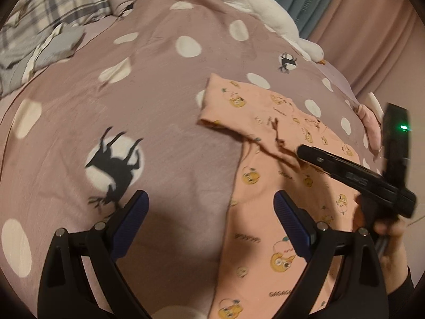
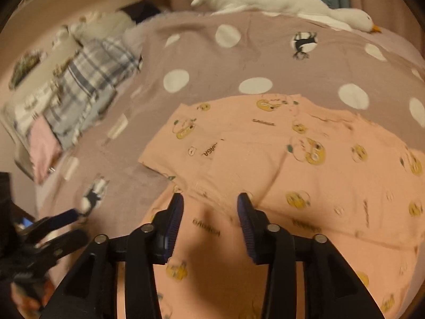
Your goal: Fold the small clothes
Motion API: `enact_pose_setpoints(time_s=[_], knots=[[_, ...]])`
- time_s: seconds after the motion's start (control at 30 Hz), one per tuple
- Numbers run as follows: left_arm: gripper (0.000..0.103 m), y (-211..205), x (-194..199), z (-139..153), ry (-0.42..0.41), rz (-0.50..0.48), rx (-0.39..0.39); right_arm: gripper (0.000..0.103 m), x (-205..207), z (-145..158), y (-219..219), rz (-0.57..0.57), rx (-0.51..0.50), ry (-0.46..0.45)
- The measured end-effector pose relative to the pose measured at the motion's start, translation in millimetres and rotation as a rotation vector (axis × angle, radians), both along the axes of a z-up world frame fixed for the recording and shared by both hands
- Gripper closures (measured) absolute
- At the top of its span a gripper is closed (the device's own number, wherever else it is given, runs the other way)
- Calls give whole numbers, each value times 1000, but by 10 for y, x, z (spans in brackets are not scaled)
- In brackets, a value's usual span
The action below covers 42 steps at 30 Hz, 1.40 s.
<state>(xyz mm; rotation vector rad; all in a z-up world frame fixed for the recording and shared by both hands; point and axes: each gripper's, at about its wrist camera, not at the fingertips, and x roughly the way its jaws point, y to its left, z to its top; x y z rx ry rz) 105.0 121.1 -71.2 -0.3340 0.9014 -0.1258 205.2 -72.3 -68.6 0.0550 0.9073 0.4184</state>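
Item: peach cotton child's garment with yellow cartoon prints, lying on the mauve polka-dot bedspread, one flap folded across.

Right claw: part open, empty, garment directly beneath and ahead.

Left claw: wide, empty, garment's edge under its right finger.

Advice: pinch the next edge cleanly, one layer only.

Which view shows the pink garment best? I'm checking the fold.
The right wrist view: the pink garment fills its centre, folded layers visible. The left wrist view shows only its edge and one sleeve, partly behind the right gripper.
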Motion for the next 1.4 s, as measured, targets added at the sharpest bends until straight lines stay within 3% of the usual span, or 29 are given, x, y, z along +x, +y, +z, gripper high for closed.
enact_pose_setpoints(time_s=[0.13,0.17,0.2,0.3,0.37,0.53,0.57,0.63,0.77,0.97,1.0,1.03,1.13,1.4], knots=[[8,123,-50,-77,22,29,-27,62,132,-175,95,10,-80,32],[8,149,-57,-97,28,36,-40,67,125,-186,102,11,-107,15],[8,171,-62,-110,33,42,-49,83,128,-174,104,8,-123,0],[8,209,-75,-119,36,54,-72,91,90,-108,-12,-16,-84,-29],[8,216,-65,-116,38,53,-77,92,69,-53,-182,-65,-21,-35],[8,195,-66,-113,33,43,-87,91,-143,-141,-952,-240,357,46],[8,187,-60,-122,37,40,-89,89,-177,-201,-1076,-270,417,65],[8,171,-48,-138,43,34,-92,65,-254,-357,-1352,-348,512,101],[8,121,-46,-137,47,25,-83,61,-270,-452,-1486,-346,637,136],[8,52,-46,-109,50,7,-64,61,-94,-500,-1349,-345,589,188],[8,42,-45,-105,50,5,-63,66,-66,-514,-1312,-348,559,196],[8,33,-42,-102,51,4,-61,82,-52,-496,-1271,-349,513,187],[8,2,-37,-93,56,-2,-49,96,-31,-411,-1213,-355,415,166],[8,-68,10,-91,67,-11,-32,97,-74,465,-1660,-352,388,-46]])
